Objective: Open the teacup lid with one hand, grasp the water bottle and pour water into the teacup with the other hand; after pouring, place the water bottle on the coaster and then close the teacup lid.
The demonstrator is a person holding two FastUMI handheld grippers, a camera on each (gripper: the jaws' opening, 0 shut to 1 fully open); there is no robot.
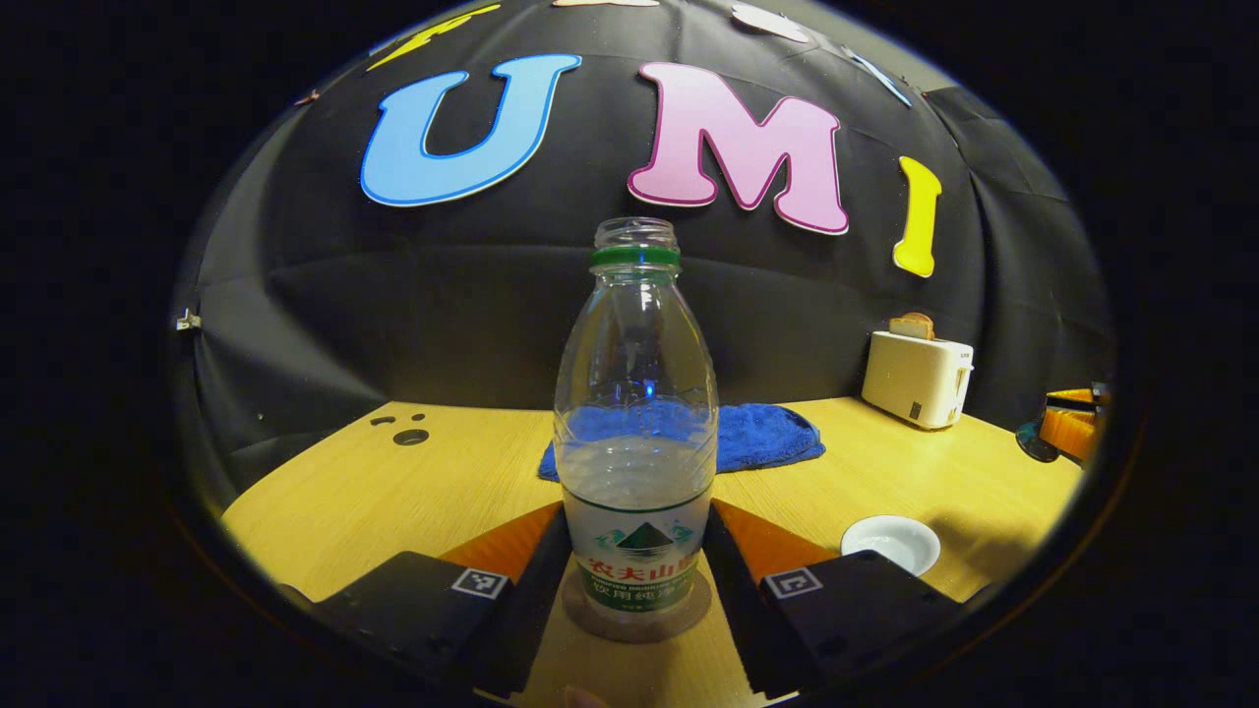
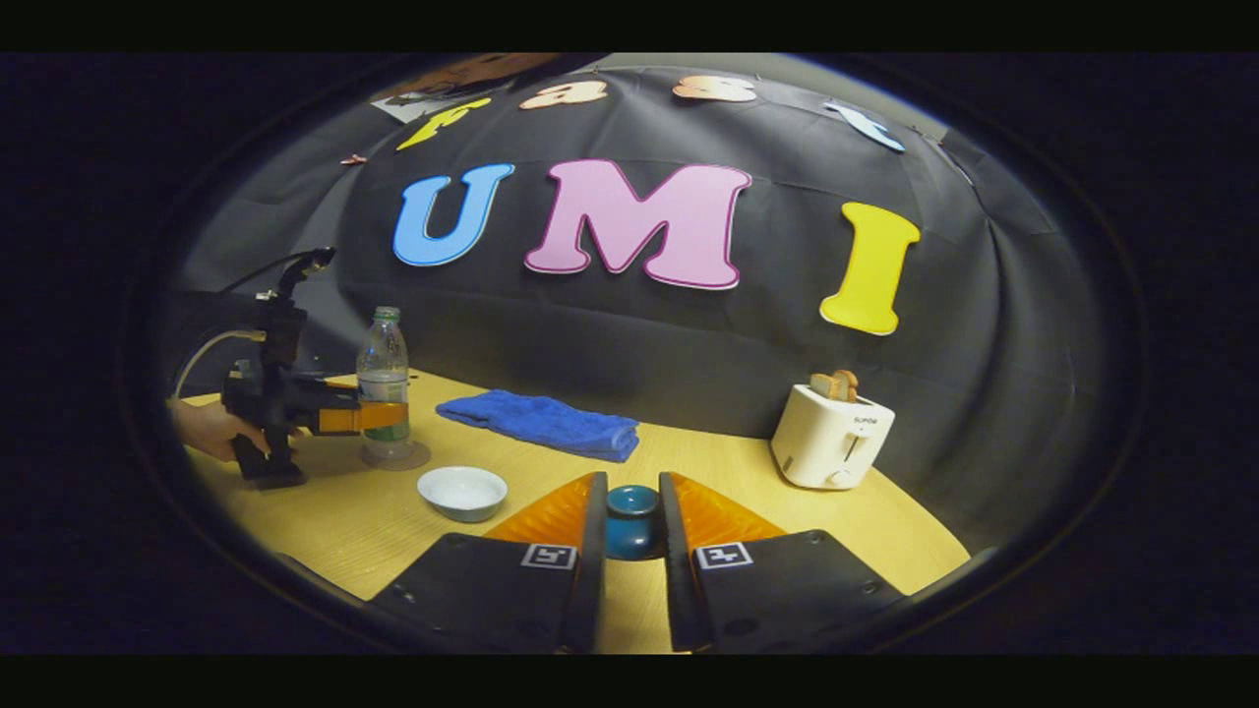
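Observation:
A clear water bottle (image 1: 637, 472), uncapped and partly full, stands upright on a round brown coaster (image 1: 637, 621). My left gripper (image 1: 637, 511) is shut on its labelled lower part, one finger pressing each side. The right gripper view shows the same bottle (image 2: 384, 379), the left gripper (image 2: 379, 418) and the hand holding it at the far left. The white teacup (image 2: 462, 492), uncovered, sits on the table right of the bottle; in the left gripper view the teacup (image 1: 890, 544) is low on the right. My right gripper (image 2: 632, 492) is shut on the blue teacup lid (image 2: 632, 521), close above the table.
A folded blue towel (image 2: 541, 421) lies behind the bottle and the teacup. A white toaster (image 2: 831, 438) holding bread stands at the back right. The wooden table (image 1: 393, 501) has small holes near its far left edge.

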